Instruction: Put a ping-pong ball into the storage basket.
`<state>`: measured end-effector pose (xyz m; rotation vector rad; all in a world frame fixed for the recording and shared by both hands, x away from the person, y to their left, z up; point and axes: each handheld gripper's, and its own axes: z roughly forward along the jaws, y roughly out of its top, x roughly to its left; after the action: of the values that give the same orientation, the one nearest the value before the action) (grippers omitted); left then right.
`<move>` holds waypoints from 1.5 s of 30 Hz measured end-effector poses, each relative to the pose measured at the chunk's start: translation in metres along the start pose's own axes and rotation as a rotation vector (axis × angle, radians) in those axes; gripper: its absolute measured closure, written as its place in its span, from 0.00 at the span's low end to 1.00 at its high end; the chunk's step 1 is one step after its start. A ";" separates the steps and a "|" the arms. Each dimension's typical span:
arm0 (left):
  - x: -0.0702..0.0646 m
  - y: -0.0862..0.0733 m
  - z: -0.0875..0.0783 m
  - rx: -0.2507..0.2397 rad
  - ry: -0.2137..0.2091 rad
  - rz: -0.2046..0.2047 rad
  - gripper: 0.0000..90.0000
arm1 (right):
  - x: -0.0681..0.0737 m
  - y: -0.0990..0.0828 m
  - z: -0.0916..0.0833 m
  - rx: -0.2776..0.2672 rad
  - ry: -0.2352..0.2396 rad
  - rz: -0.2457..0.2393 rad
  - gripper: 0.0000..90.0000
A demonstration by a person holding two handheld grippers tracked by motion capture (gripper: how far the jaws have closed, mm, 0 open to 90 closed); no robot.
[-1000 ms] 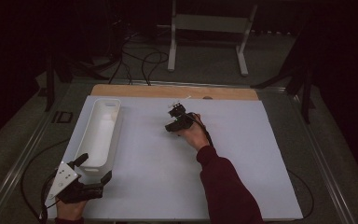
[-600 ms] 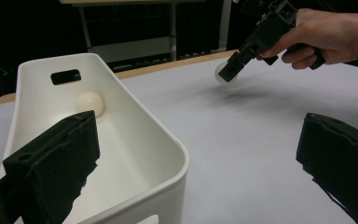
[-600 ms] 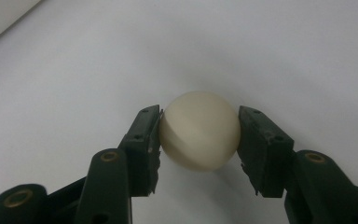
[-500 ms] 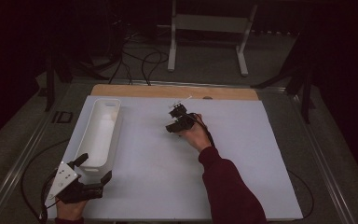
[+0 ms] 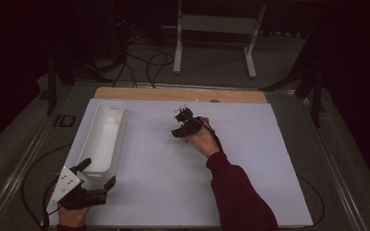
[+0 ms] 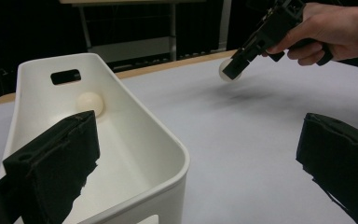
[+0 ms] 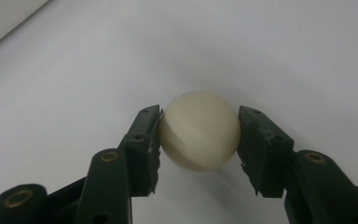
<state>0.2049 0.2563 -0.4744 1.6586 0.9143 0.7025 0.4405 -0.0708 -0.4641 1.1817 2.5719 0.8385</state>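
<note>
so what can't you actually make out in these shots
- High view: the ball in the right gripper is too small and dark to tell.
- Left gripper view: the white bin floor's near part sits behind a black jaw; the bin is cut off at the bottom.
- Right gripper view: the ball hides the sheet beneath.

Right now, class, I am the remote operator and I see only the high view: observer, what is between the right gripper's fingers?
Observer: The right gripper is shut on a cream ball, one finger on each side of it.
Operator: Is the white bin empty?
Observer: No. The left gripper view shows a second ball lying at the far end of the bin, below its handle slot.
Operator: And the left gripper?
Observer: The left gripper is open, with the bin's near wall between its fingers.
</note>
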 end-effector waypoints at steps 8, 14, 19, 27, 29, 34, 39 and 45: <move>0.000 0.000 0.000 0.001 -0.001 0.000 0.00 | 0.000 0.000 -0.005 0.002 -0.001 -0.011 0.56; 0.000 0.000 0.000 0.000 0.000 0.000 0.00 | 0.000 -0.001 -0.007 -0.003 0.000 -0.010 0.56; 0.000 0.000 0.000 0.000 0.000 0.000 0.00 | 0.000 -0.001 -0.009 -0.001 -0.002 -0.015 0.56; 0.000 0.000 0.000 0.000 0.000 0.000 0.00 | 0.003 0.000 -0.011 0.000 0.001 -0.023 0.56; 0.000 0.000 0.000 -0.001 0.000 0.000 0.00 | 0.004 0.000 -0.012 -0.001 0.001 -0.029 0.56; 0.000 0.000 0.000 -0.002 0.000 -0.001 0.00 | 0.006 0.001 -0.014 -0.003 0.002 -0.037 0.56; -0.001 0.000 0.000 -0.001 -0.001 0.000 0.00 | 0.009 0.002 -0.016 -0.007 0.003 -0.050 0.56; -0.001 0.000 0.000 0.001 0.000 0.001 0.00 | 0.010 0.003 -0.019 -0.007 0.008 -0.050 0.56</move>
<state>0.2047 0.2556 -0.4744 1.6596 0.9141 0.7025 0.4285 -0.0695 -0.4466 1.1100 2.5905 0.8426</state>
